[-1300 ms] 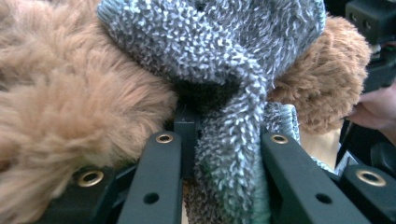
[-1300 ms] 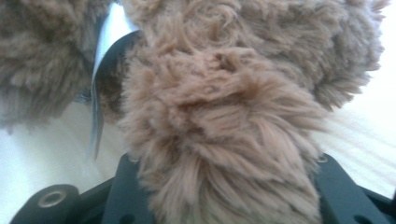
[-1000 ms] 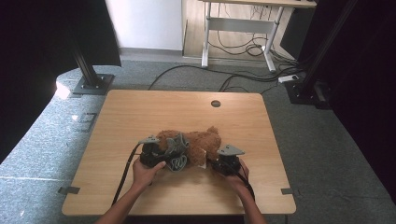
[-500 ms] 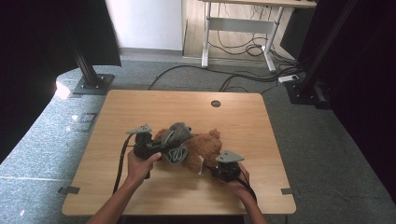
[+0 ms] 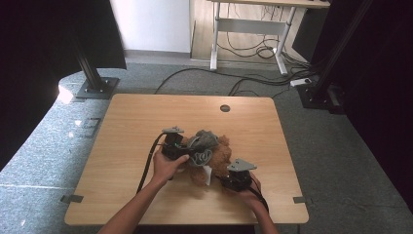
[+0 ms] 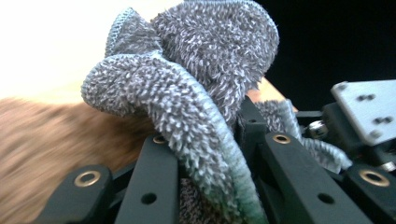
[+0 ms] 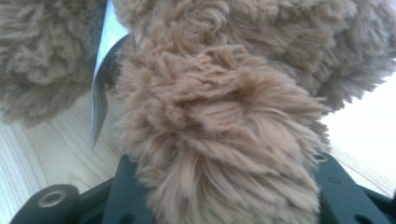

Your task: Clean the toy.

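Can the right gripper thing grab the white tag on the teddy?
Probably not right now. The right hand-held gripper is shut on the brown teddy's furry limb. The white tag hangs just beside it, so it would have to let go first.

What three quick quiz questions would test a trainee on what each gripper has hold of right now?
1. True or false: the left gripper grips the grey terry cloth.
2. The right gripper is closed on which part of the brown plush toy: A) a furry limb B) its white tag C) nothing?
3. What surface does the toy lie on?

Key: 1 true; 2 A; 3 the wooden table.
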A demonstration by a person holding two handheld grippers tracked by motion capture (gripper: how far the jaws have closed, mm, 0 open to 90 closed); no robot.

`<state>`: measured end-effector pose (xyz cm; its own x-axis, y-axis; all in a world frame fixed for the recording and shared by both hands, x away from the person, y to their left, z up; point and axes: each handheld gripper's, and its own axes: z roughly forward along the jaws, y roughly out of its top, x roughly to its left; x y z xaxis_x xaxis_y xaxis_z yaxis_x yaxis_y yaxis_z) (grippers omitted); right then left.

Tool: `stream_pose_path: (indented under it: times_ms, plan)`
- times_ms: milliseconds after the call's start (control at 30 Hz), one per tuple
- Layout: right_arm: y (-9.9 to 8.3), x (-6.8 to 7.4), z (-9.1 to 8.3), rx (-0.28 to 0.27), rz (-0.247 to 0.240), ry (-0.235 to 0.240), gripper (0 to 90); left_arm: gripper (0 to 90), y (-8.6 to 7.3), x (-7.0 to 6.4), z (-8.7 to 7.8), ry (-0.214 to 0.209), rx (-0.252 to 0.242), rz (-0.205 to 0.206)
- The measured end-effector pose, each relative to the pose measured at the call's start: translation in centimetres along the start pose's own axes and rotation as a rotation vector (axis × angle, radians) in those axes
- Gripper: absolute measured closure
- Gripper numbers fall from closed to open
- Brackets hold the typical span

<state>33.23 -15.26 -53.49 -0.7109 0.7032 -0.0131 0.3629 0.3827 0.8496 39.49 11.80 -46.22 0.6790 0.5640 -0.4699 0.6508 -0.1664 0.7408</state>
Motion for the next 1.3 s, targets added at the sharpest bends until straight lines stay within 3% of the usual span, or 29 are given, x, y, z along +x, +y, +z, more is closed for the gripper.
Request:
stream_pose_path:
  times_ms: [33,133,233,433,500,667,800,900,1033,1100,1167,1300]
  plan:
    - [0.0,0.0,0.0,0.000,0.000,0.000,55.5,74.1,0.0,0.0,0.0,0.000,0.000,0.000]
    - [-0.1,-0.2,-0.1,-0.003,0.001,0.012,54.2,74.2,-1.3,2.2,-1.9,0.037,-0.014,-0.038]
    - [-0.1,-0.3,-0.2,-0.008,0.006,0.020,53.1,74.3,-2.4,3.4,-3.0,-0.004,-0.043,-0.085]
    - [-0.2,0.0,-0.3,-0.004,-0.033,0.022,52.7,74.3,-4.4,3.3,-4.3,-0.024,-0.102,-0.071]
    - [-0.3,0.0,-0.4,-0.005,-0.037,0.029,52.6,74.3,-4.6,3.6,-4.5,-0.036,-0.099,-0.076]
    - [-0.2,0.0,-0.5,-0.007,-0.034,0.042,48.9,74.4,-5.3,3.3,-4.7,-0.018,-0.109,-0.060]
    - [0.3,0.0,-1.3,-0.009,0.014,0.121,32.6,74.6,-6.3,3.6,-5.0,-0.038,-0.121,-0.094]
    - [0.7,-0.1,-2.3,-0.014,0.042,0.189,26.1,74.8,-6.9,3.2,-5.3,-0.031,-0.116,-0.085]
    - [1.1,-0.3,-3.1,-0.038,0.089,0.217,22.2,74.8,-7.2,2.4,-5.2,-0.023,-0.098,-0.059]
    - [1.4,-0.2,-2.9,-0.052,0.114,0.231,21.7,74.8,-7.3,2.3,-5.0,-0.023,-0.098,-0.058]
    - [1.9,0.2,-2.1,-0.022,0.112,0.211,21.5,74.9,-7.3,2.3,-4.9,-0.021,-0.100,-0.063]
    - [2.0,0.6,-1.0,0.016,0.121,0.152,38.9,74.9,-7.5,2.5,-4.7,-0.022,-0.097,-0.074]
